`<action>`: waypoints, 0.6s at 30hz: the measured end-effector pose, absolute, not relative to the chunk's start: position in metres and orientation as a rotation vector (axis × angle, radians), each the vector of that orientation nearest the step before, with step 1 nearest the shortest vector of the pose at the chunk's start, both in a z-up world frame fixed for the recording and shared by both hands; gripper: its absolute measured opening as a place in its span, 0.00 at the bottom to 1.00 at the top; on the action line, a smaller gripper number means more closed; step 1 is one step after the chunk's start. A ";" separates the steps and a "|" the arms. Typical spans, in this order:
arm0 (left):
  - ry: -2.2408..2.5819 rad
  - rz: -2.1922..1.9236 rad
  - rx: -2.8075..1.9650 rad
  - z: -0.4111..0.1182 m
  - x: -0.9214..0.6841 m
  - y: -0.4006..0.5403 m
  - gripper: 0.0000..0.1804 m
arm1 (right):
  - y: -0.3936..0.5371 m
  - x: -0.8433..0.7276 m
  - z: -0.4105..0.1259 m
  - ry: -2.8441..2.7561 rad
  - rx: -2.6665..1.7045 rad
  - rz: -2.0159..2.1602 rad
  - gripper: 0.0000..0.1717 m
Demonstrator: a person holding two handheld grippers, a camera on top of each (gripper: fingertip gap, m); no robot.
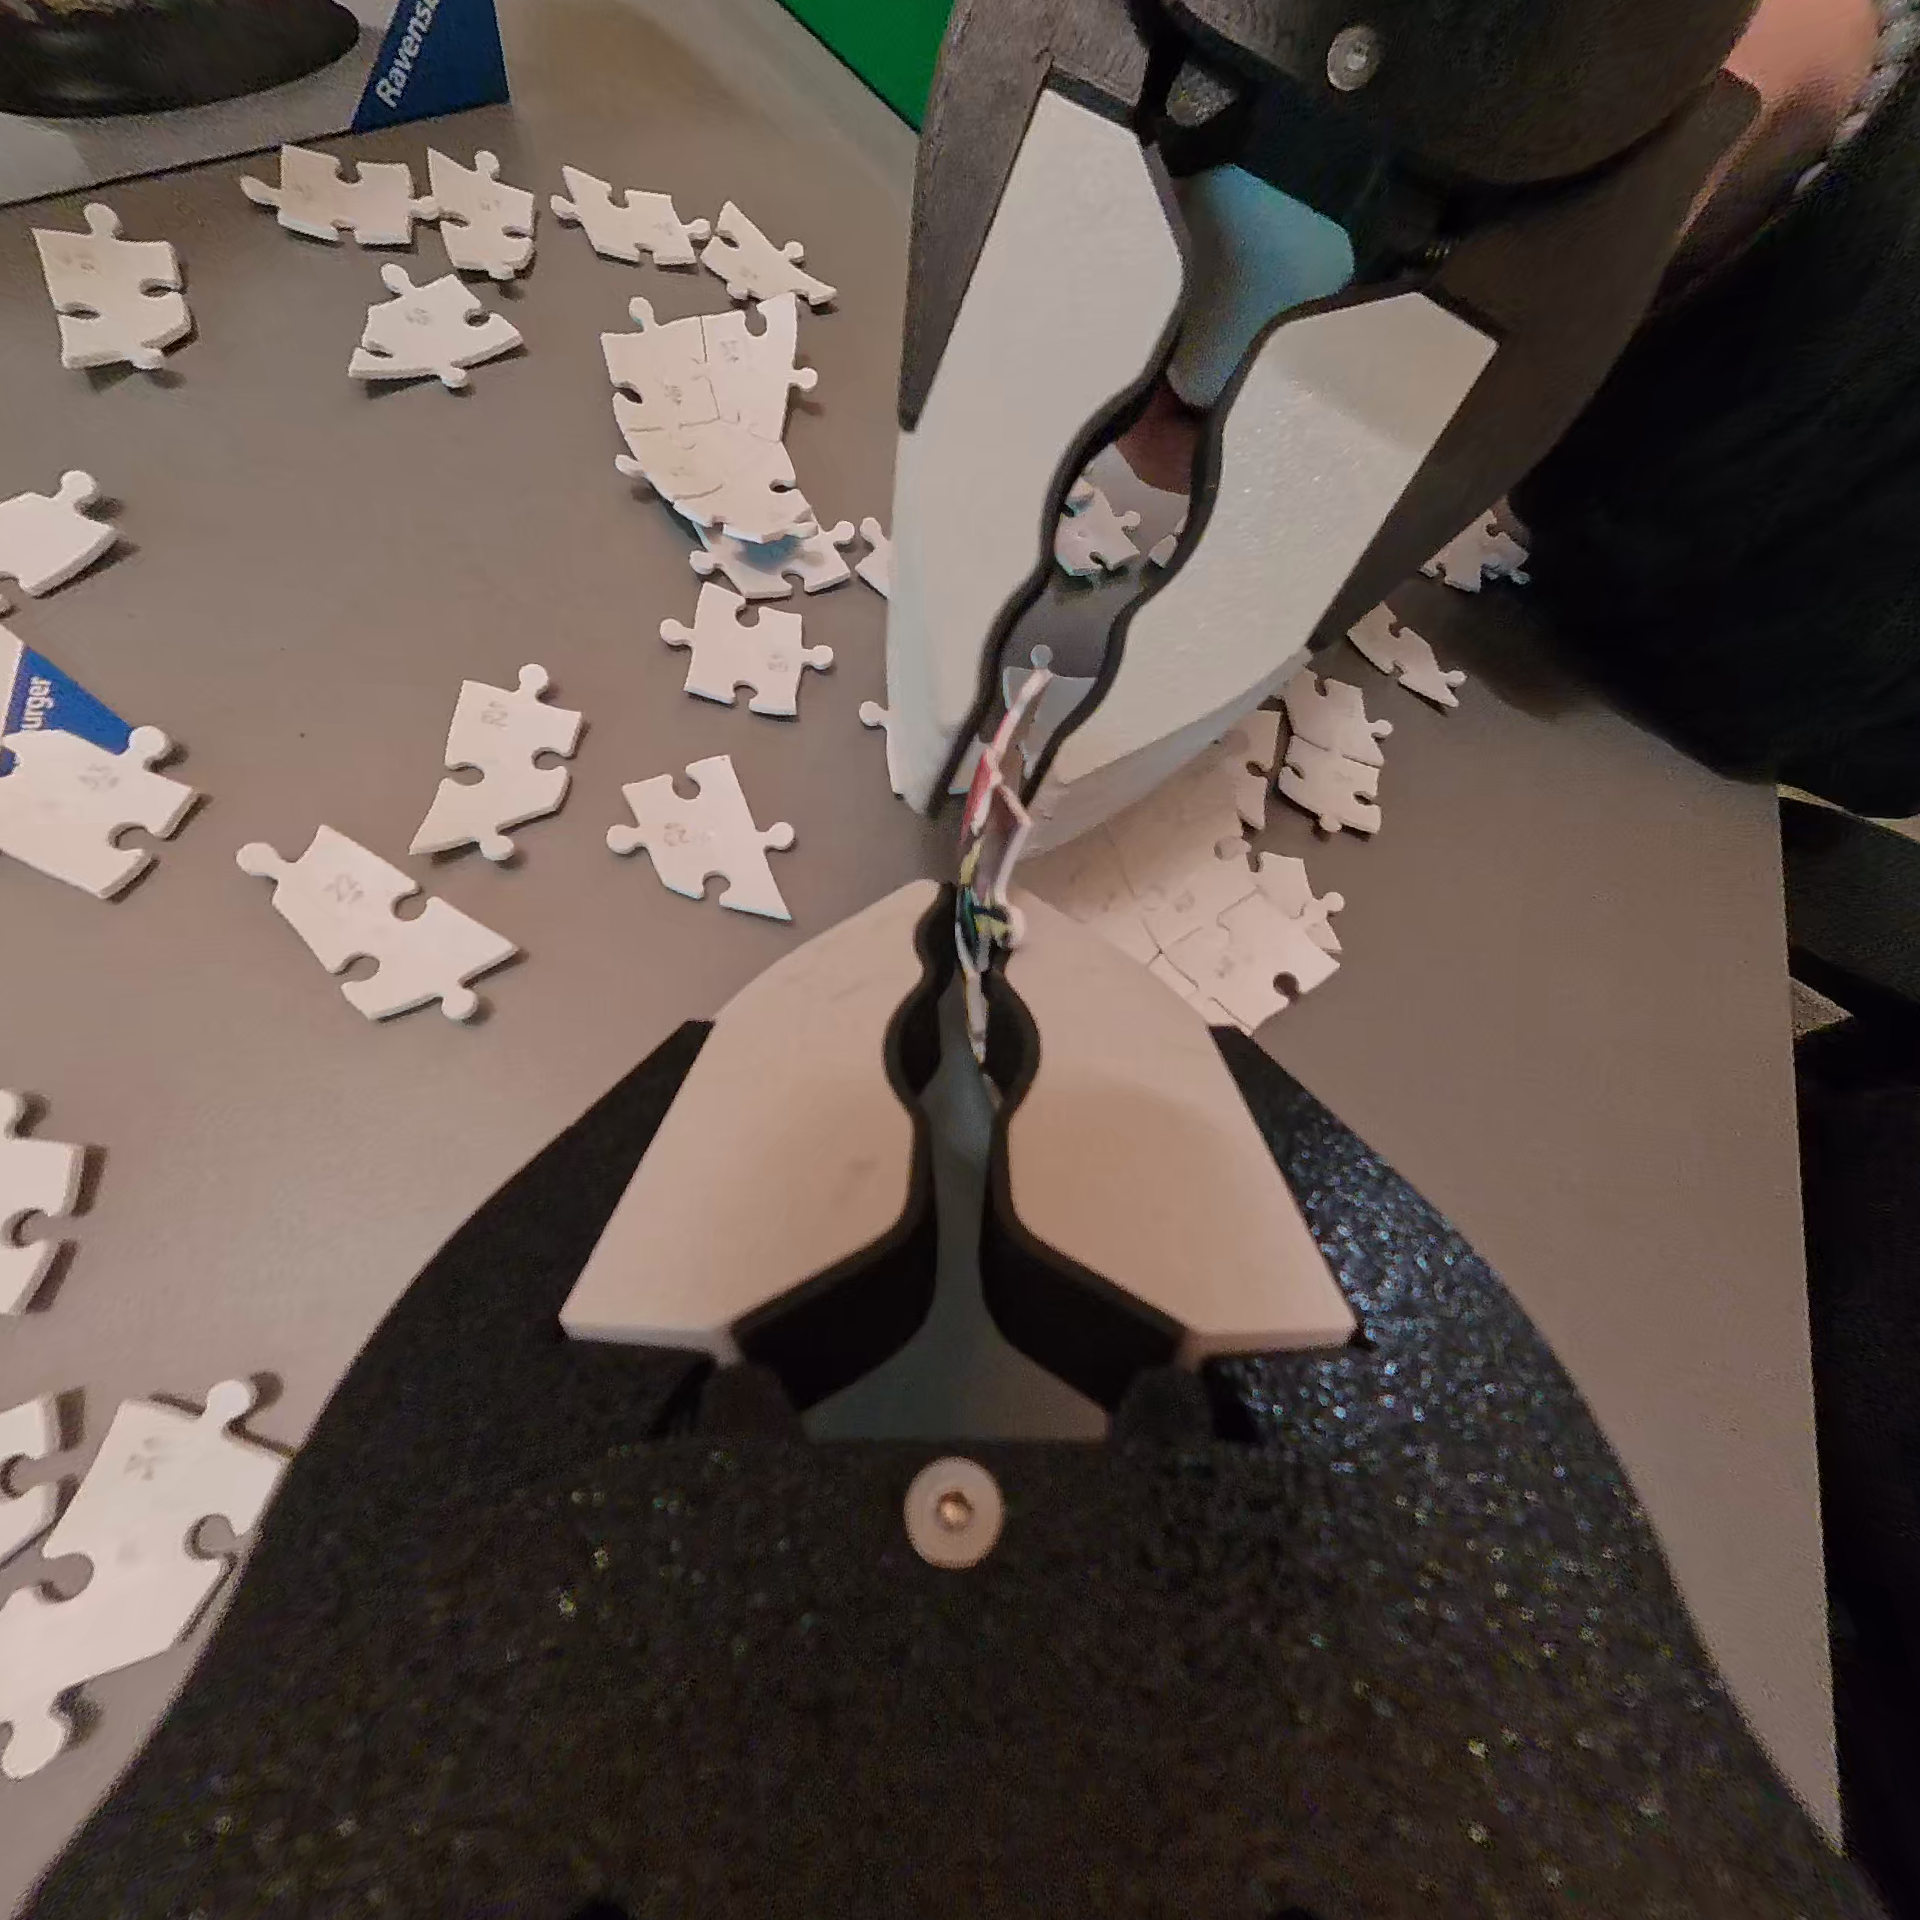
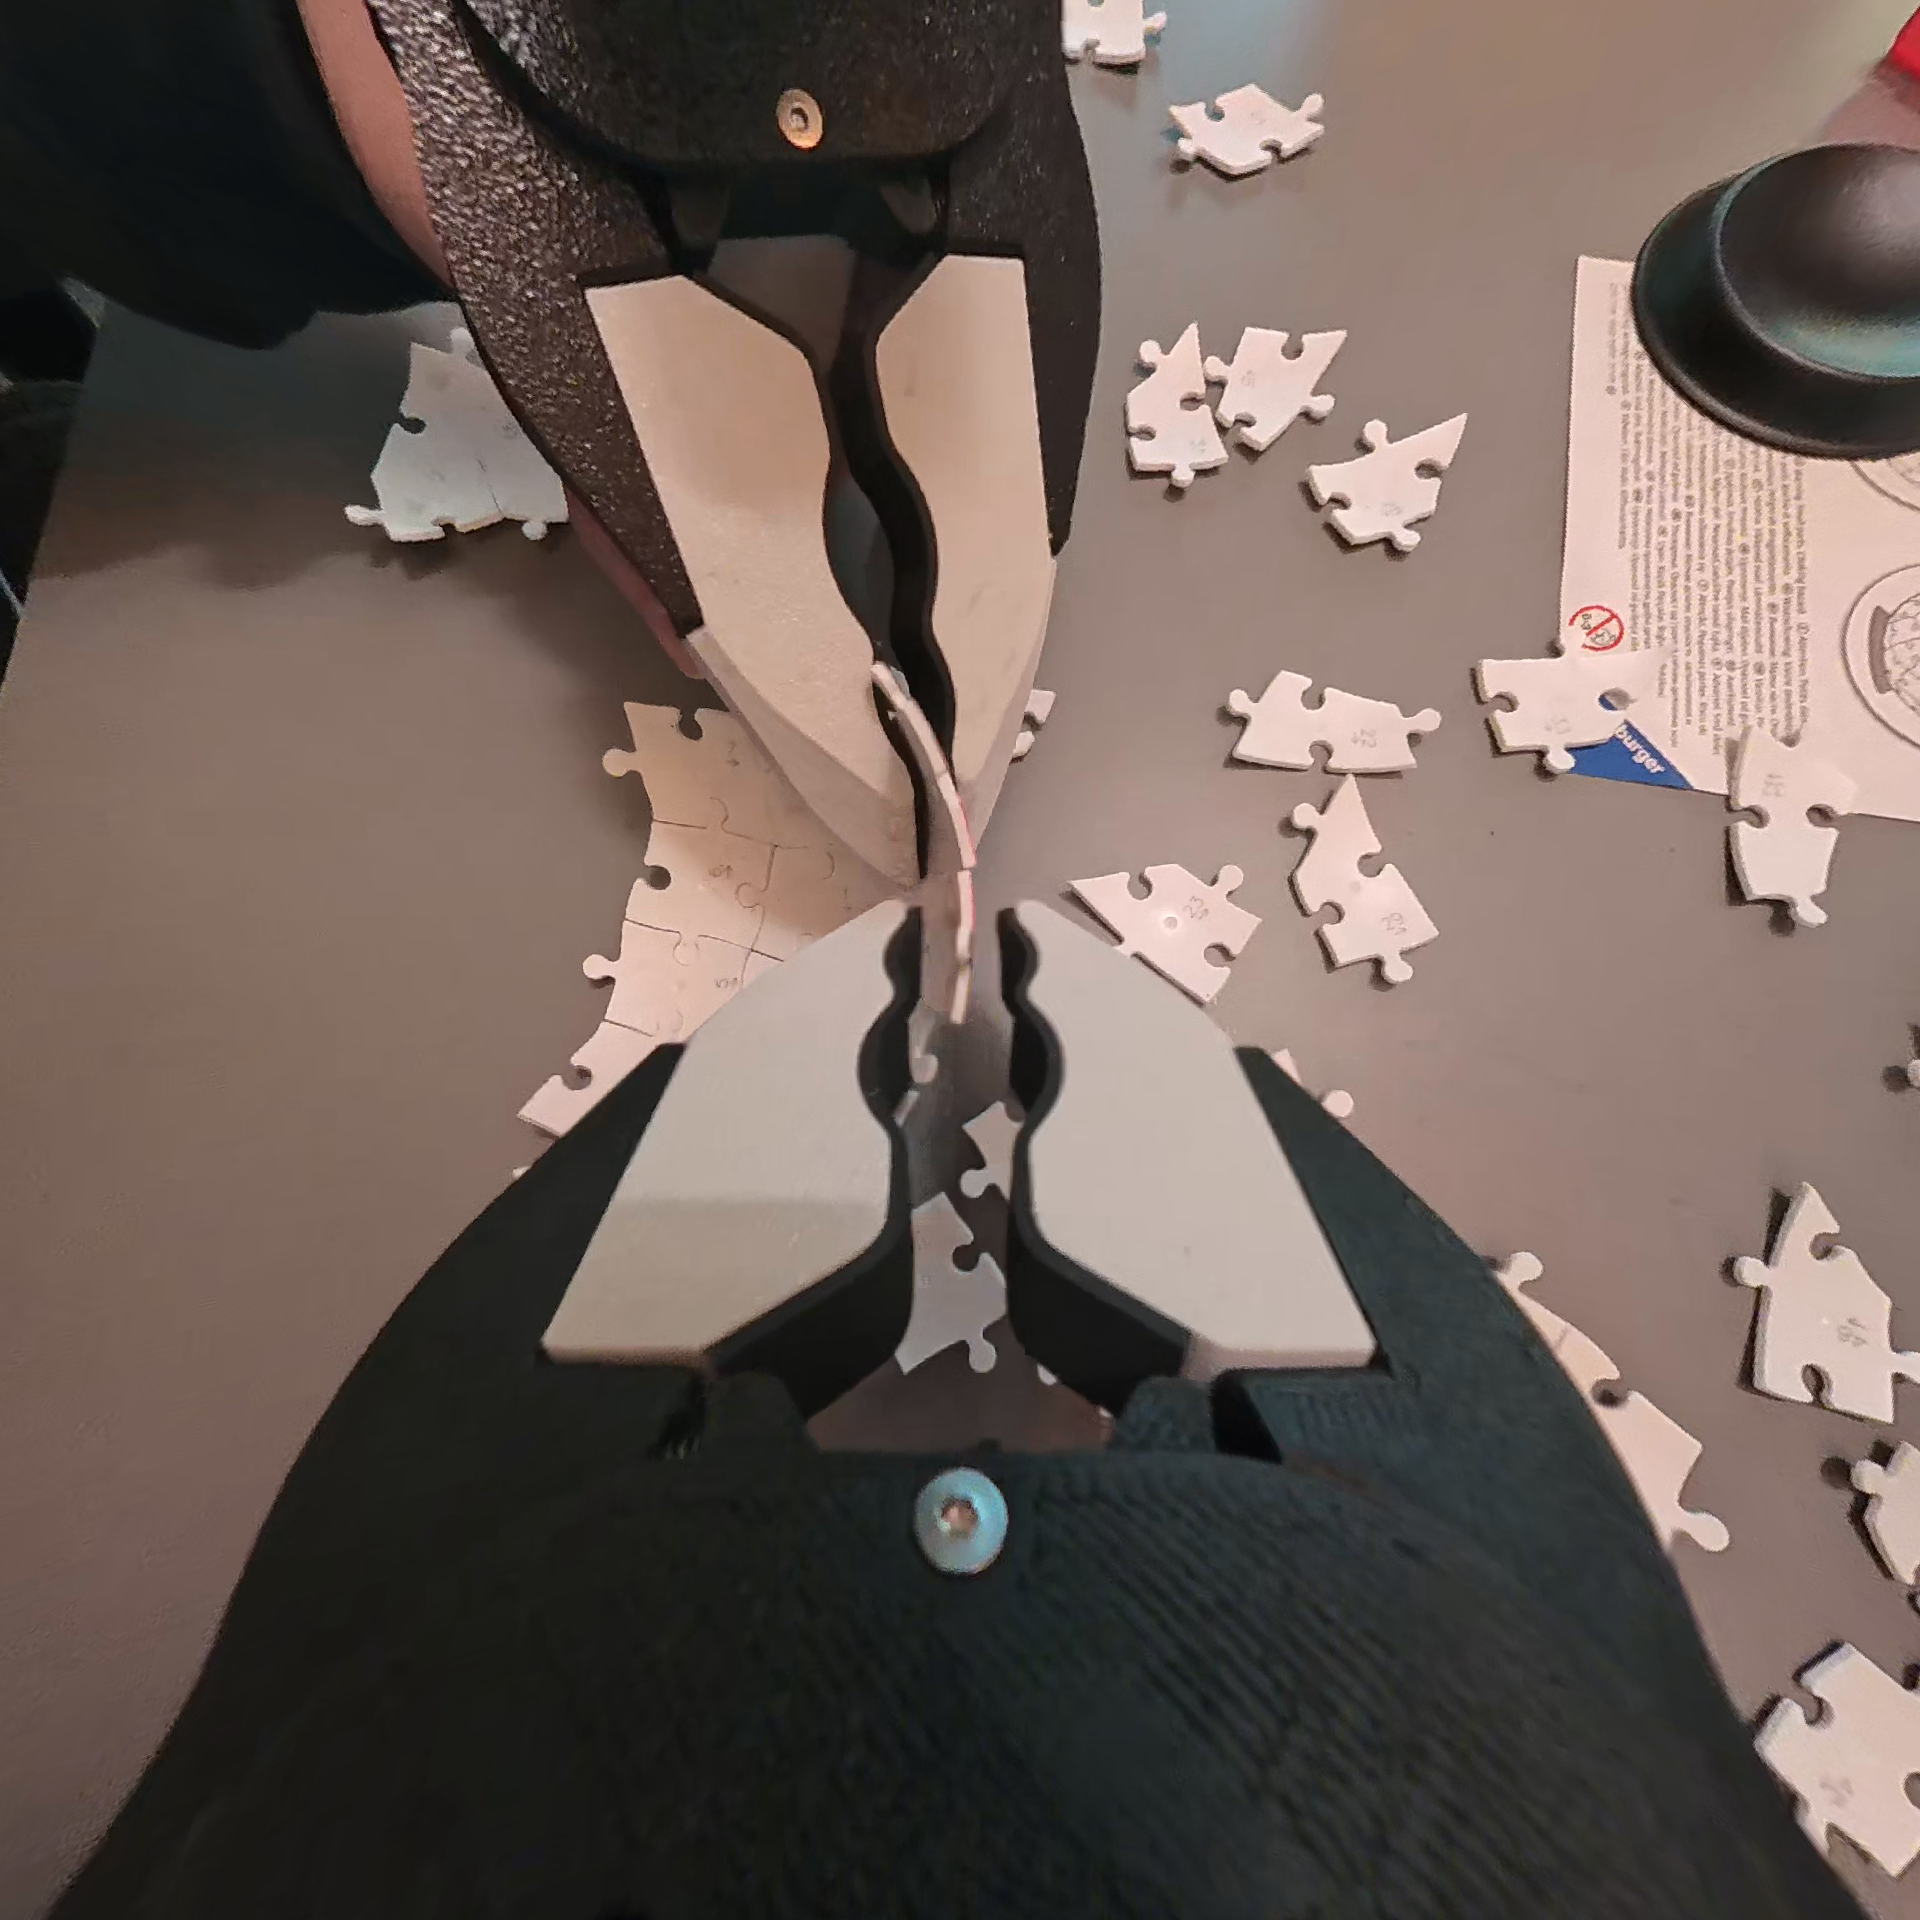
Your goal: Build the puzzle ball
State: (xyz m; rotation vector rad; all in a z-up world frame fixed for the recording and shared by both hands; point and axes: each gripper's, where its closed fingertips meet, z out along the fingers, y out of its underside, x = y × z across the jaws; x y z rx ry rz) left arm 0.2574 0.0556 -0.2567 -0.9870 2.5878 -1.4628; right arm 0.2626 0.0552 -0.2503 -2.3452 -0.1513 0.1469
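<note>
A short curved strip of joined puzzle pieces [image 1: 1003, 831] stands on edge in the air, white on one side and printed in colour on the other. My left gripper [image 1: 971, 914] is shut on one end of it. In the right wrist view the left gripper [image 2: 940, 852] comes in from above, clamped on the strip [image 2: 954, 966]. My right gripper [image 2: 958, 920] is open around the strip's other end, with a gap between the strip and the right-hand pad [image 2: 1029, 966]. In the left wrist view the right gripper [image 1: 987, 790] comes in from above, its jaws apart around the strip.
Several loose white puzzle pieces [image 1: 707, 831] lie face down on the grey table [image 1: 312, 540]. A joined curved section [image 2: 707, 883] lies under the grippers. A printed sheet [image 2: 1662, 520] and a black round stand [image 2: 1808, 312] sit far right. The table edge [image 1: 1787, 1039] runs at the right. Only a small space, under 4 cm, lies between the two pairs of fingers.
</note>
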 end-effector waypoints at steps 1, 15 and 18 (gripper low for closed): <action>2.584 -1.464 -0.990 -0.257 0.258 0.056 0.01 | 0.054 0.263 -0.251 -0.143 -2.356 0.153 0.12; 2.576 -1.471 -0.964 -0.256 0.258 0.055 0.01 | 0.054 0.263 -0.244 -0.214 -2.316 0.100 0.07; 2.574 -1.472 -0.946 -0.255 0.257 0.055 0.01 | 0.054 0.263 -0.242 -0.218 -2.302 0.095 0.04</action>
